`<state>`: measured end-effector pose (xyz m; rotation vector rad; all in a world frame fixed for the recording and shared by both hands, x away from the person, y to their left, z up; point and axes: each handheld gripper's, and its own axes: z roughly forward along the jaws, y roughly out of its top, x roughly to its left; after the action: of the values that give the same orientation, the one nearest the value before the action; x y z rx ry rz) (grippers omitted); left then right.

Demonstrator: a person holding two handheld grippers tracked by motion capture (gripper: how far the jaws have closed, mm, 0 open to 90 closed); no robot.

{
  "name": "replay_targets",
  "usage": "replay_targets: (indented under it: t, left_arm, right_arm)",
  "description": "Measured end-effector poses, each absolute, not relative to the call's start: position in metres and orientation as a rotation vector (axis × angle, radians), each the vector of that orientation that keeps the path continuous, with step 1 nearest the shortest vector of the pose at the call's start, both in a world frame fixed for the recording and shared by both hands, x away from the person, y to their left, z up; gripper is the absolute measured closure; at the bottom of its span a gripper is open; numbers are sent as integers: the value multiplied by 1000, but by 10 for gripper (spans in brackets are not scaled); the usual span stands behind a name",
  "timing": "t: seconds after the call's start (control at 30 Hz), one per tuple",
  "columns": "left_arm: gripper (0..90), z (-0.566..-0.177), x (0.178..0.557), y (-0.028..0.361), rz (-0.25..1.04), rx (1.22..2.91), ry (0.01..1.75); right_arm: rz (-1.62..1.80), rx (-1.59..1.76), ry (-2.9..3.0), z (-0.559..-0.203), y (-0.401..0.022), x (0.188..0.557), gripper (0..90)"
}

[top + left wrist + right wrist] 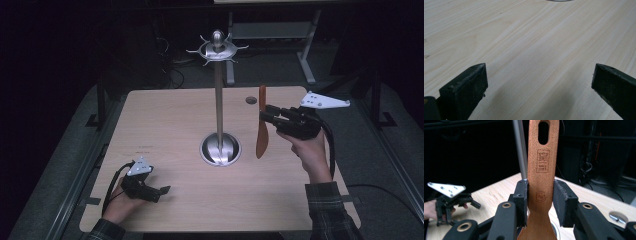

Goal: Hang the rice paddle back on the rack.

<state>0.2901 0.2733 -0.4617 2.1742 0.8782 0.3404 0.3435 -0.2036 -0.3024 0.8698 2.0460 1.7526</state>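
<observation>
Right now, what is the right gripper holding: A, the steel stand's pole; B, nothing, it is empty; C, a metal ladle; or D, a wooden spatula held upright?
D: the right gripper has its jaws closed on the handle of the wooden spatula, which stands upright with its hanging hole at the top, beside the steel stand.

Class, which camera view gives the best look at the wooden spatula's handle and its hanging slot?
The right gripper view: the wooden spatula stands upright and close, slot and stamped mark clear, with the right gripper clamped on its handle. The high view shows it small, thin and edge-on beside the metal stand.
</observation>
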Motion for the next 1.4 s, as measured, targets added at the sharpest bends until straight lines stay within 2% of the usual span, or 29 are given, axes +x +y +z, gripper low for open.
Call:
replay_targets:
  t: [0.63,1.0,1.4]
  left_arm:
    - [0,-461,290,273,337,2176,878]
    - [0,-461,289,273,336,2175,874]
    - [0,-461,289,273,325,2171,880]
  right_arm:
    - [1829,682,2011,-242,-180,337,651]
    - [1848,620,2011,-226,-162,341,651]
    - [1852,624,2020,-226,-151,350,650]
